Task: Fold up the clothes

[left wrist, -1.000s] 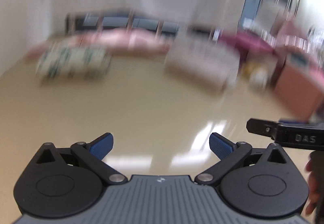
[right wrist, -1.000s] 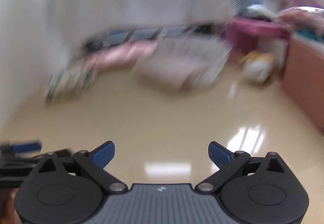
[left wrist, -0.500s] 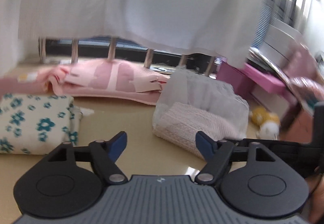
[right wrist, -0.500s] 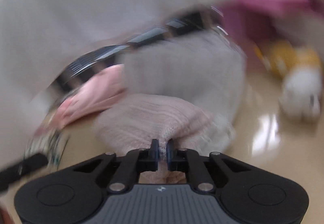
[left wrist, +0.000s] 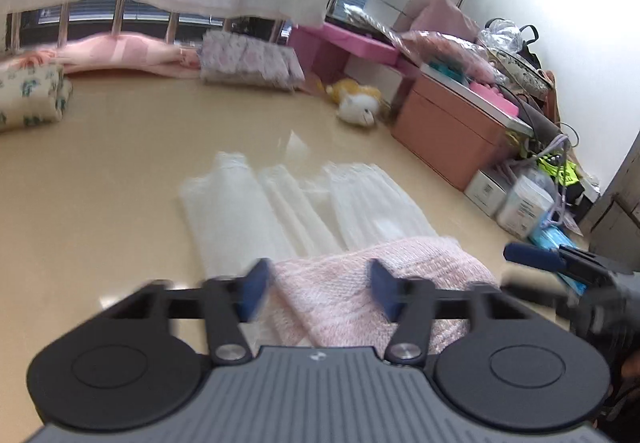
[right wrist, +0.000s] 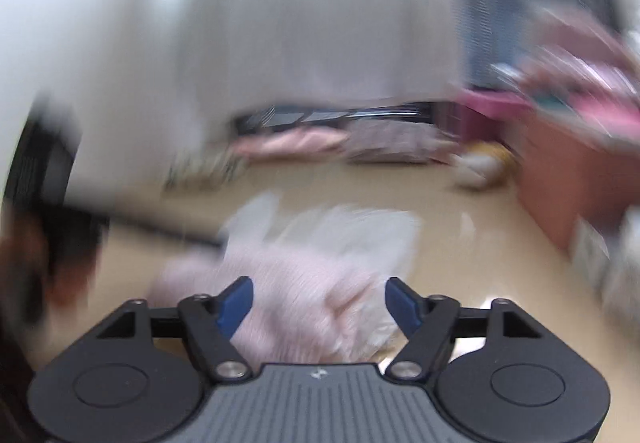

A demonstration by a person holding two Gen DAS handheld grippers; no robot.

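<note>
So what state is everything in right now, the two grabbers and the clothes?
Left gripper: open, holding nothing, over the pink part of the garment.
Right gripper: open, holding nothing.
Pink-and-white garment: spread on the floor, not folded, pink end nearest the grippers.
Floral bundle: folded, lying on the floor.
Toy: lying on the floor by the pink cabinet.

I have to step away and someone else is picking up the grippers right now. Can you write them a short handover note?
Left gripper: open, holding nothing, over the near edge of the pink knit top.
Right gripper: open, empty, also over that garment; its view is blurred.
The pink-and-white garment lies on the beige floor, its white pleated skirt spread out away from you.
Done: garment laid out on the floor.
Left: all folds; none is visible yet. Folded items sit by the far window.
</note>
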